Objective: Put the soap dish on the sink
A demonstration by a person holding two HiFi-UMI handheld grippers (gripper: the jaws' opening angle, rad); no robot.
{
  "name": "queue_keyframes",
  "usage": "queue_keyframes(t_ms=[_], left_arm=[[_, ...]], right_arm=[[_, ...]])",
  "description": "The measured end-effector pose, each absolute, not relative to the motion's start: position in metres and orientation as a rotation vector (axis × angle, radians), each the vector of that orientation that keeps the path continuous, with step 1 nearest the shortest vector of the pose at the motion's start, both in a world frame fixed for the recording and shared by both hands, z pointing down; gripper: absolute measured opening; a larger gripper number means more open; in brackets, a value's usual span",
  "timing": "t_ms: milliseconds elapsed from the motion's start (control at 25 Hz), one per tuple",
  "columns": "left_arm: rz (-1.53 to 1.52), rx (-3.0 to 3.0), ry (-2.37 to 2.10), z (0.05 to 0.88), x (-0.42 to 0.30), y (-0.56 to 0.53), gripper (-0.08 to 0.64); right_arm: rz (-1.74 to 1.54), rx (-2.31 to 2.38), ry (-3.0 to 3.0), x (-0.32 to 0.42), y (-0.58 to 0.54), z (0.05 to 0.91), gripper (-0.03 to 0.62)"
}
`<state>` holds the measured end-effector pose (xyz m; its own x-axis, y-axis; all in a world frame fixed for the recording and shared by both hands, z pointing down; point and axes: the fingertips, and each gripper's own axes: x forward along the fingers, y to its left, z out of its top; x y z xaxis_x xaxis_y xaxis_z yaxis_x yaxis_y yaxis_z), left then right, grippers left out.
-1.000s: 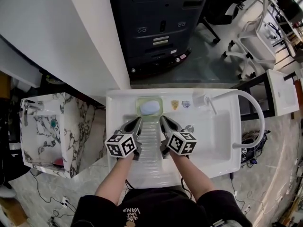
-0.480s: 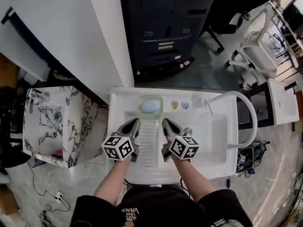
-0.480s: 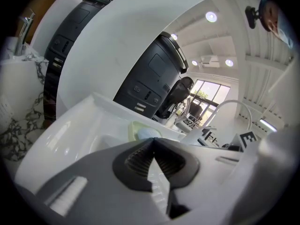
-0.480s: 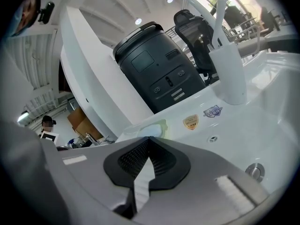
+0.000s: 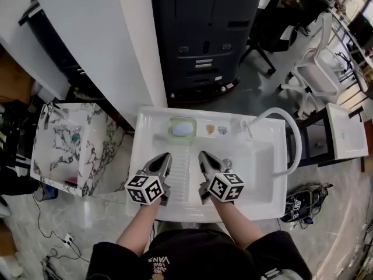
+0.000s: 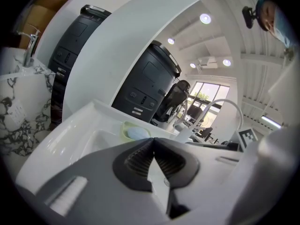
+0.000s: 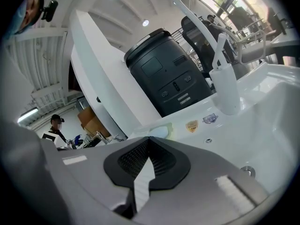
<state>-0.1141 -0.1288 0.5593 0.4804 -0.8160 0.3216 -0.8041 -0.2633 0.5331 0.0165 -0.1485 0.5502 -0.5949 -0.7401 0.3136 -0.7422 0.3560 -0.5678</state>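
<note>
A pale green soap dish [image 5: 182, 128] with a light blue soap in it rests on the back ledge of the white sink [image 5: 145, 134]. The dish [image 6: 134, 131] shows ahead in the left gripper view, and its edge [image 7: 159, 131] peeks over the jaws in the right gripper view. My left gripper [image 5: 165, 158] hovers over the ribbed washboard, shut and empty, short of the dish. My right gripper [image 5: 203, 157] is beside it, also shut with nothing held. Both grippers are apart from the dish.
A white faucet [image 5: 247, 125] with a curved hose [image 5: 291, 134] stands at the sink's back right, next to two stickers [image 5: 210, 129]. A marbled basin [image 5: 64, 144] sits to the left, a dark cabinet [image 5: 204, 34] behind, and a white wall panel [image 5: 105, 45] at back left.
Both grippers have drawn back toward me and risen, away from the soap dish. The dish stays on the ledge. The view has shifted so the sink looks smaller.
</note>
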Motion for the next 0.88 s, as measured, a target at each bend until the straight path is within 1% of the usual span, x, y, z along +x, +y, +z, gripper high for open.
queue_keyframes(t_ms=[520,880], left_arm=[[-0.074,2.060,-1.440,0.534,-0.097,-0.077,0.052],[-0.076,2.015,-1.517,0.533,-0.090,-0.041,0.052]], right_arm=[[1.016,1.229,-2.685,0.032,-0.109,0.524,0.002],[0.944,1.126,-2.719,0.043,-0.081,0.519,0.002]])
